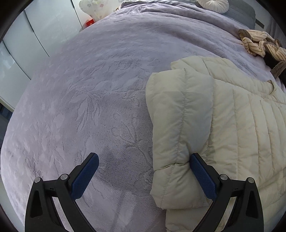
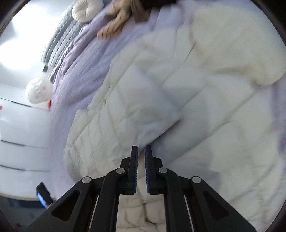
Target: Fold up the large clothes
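Observation:
A cream quilted puffer jacket (image 1: 223,114) lies on a lilac bedspread (image 1: 93,92), at the right of the left wrist view, with a sleeve (image 1: 177,135) folded along its left edge. My left gripper (image 1: 143,166) is open just above the bedspread; its right finger touches the sleeve's lower edge. In the blurred right wrist view the jacket (image 2: 178,92) fills the frame. My right gripper (image 2: 141,151) is over it, its jaws nearly together with a thin gap and nothing seen between them.
A striped beige garment (image 1: 257,42) lies at the far right of the bed, also in the right wrist view (image 2: 118,21). A round white cushion (image 1: 214,4) and grey pillow (image 1: 239,12) sit at the head. White wardrobe doors (image 1: 35,35) stand left.

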### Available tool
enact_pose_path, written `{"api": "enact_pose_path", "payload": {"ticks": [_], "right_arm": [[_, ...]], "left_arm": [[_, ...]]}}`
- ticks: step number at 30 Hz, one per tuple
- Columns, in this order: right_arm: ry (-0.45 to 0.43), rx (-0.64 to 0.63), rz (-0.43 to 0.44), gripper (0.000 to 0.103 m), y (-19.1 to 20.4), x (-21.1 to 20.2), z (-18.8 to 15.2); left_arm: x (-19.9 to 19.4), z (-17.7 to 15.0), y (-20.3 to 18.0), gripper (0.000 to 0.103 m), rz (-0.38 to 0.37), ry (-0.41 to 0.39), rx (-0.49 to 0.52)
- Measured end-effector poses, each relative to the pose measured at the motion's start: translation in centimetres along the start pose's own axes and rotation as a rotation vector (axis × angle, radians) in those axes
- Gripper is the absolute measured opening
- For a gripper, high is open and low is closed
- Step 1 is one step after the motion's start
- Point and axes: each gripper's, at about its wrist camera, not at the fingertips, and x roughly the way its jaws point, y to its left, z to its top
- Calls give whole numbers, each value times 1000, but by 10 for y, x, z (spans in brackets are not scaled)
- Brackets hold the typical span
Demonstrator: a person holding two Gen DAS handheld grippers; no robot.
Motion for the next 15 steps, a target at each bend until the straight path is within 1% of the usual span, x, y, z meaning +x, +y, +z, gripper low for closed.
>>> {"api": "enact_pose_path", "payload": {"ticks": [2,3,4,6,7,9,10,11,12,13,15], "right_arm": [[-82,-58,-31,9,9,-15,4],[-118,-116,-29,9,19,-21,6],[-118,-164,-22,9,25,-20,12],[-73,-259,-14,9,38,-5,20],[-47,-271,-14,9,38,2,21],[36,-249,-51,9,29,24,23],[87,-203,-61,8,14,35,21],[123,-150,-50,8,2,42,19],[136,-113,-30,8,-7,43,16],[136,-103,-15,8,-13,42,13],[134,-135,-14,8,-10,36,9]], "left_arm": [[0,0,-1,102,7,0,4],[0,1,-1,102,12,-1,8],[-1,1,-3,102,16,-3,11],[-1,1,-7,102,34,-10,26],[-1,0,-8,102,39,-11,29],[-2,-1,-9,102,44,-9,27],[-2,-1,-10,102,44,-7,27],[-2,-1,-10,102,43,-5,28],[-2,-1,-11,102,44,-5,31],[-3,-1,-11,102,48,-5,35],[-7,0,-8,102,56,-10,47]]}}
